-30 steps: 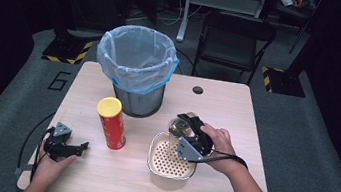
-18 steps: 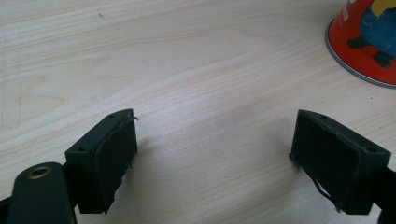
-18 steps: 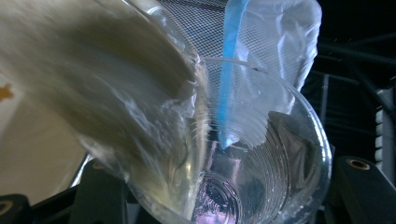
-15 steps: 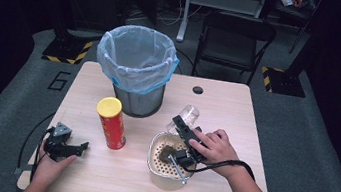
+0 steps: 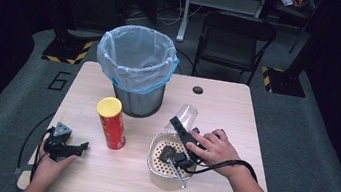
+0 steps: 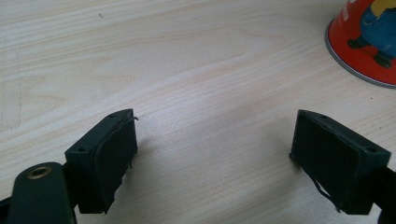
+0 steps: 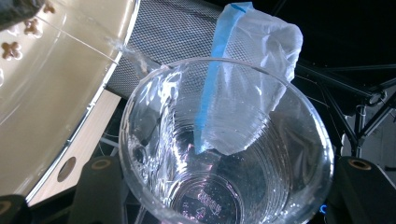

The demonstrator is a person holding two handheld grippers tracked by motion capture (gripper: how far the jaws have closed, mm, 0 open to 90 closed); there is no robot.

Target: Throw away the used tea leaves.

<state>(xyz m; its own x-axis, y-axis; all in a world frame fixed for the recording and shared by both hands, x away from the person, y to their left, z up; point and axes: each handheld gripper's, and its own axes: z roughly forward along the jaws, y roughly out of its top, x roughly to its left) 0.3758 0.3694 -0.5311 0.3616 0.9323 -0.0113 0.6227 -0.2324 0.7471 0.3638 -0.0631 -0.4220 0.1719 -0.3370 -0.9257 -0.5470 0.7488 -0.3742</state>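
Right fingers: clamping a clear plastic cup from both sides, one black finger showing at each flank of it in the right gripper view.
Left fingers: standing wide apart with nothing between them, only bare wood showing between the two pads.
Right gripper: lying tilted over the near right part of the worktop, its fingers pointing away from the person and towards the bin.
Right hand: wrapping over the gripper's body from the right, the forearm coming in from the bottom right corner in the high view.
Cup: lying tipped on its side in the grip, its mouth facing back at the gripper's camera, hanging at the far rim of the colander.
Colander: a cream perforated bowl sitting on the worktop just below the right gripper, something dark lying inside it.
Left gripper: resting low at the near left edge of the worktop, fingers pointing right.
Left hand: gripping it from behind, at the bottom left.
Crisp tube: standing upright, red with a yellow lid, between the two grippers.
Bin: a mesh bin with a blue liner, standing behind the tube.
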